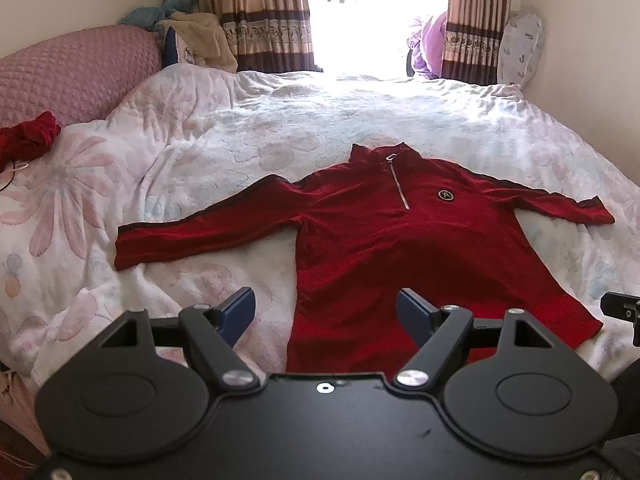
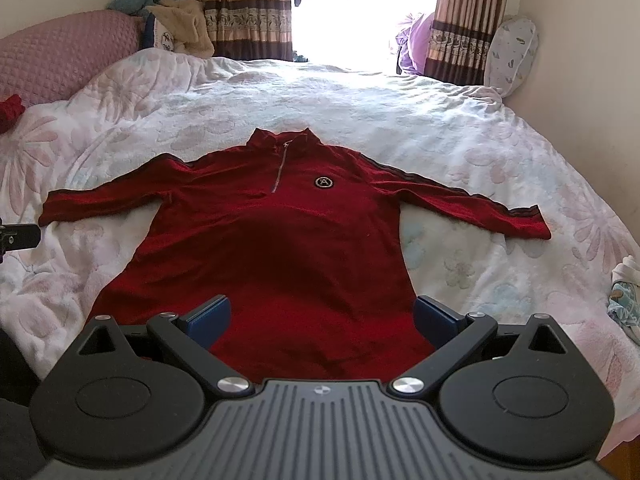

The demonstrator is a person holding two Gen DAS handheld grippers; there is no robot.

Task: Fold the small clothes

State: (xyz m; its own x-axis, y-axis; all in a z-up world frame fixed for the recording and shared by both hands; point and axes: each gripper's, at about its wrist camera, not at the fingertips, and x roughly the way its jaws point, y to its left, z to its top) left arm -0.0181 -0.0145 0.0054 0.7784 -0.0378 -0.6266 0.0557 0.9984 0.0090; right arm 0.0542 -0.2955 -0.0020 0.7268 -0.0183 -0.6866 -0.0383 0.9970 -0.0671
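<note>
A small red long-sleeved top (image 1: 372,240) with a short zip and a round chest badge lies flat, face up, on the bed, both sleeves spread out. It also shows in the right wrist view (image 2: 280,240). My left gripper (image 1: 326,310) is open and empty, above the top's lower left hem. My right gripper (image 2: 322,320) is open and empty, above the lower hem, its blue fingers (image 2: 210,316) straddling the hem width. The right gripper's edge (image 1: 620,308) shows at the far right of the left wrist view.
The top lies on a white floral quilt (image 1: 240,128). A pink quilted headboard cushion (image 1: 76,68) and another red garment (image 1: 28,136) are at the left. Curtains (image 1: 264,12) and a bright doorway lie beyond the bed. A white pillow (image 2: 510,52) leans at the right wall.
</note>
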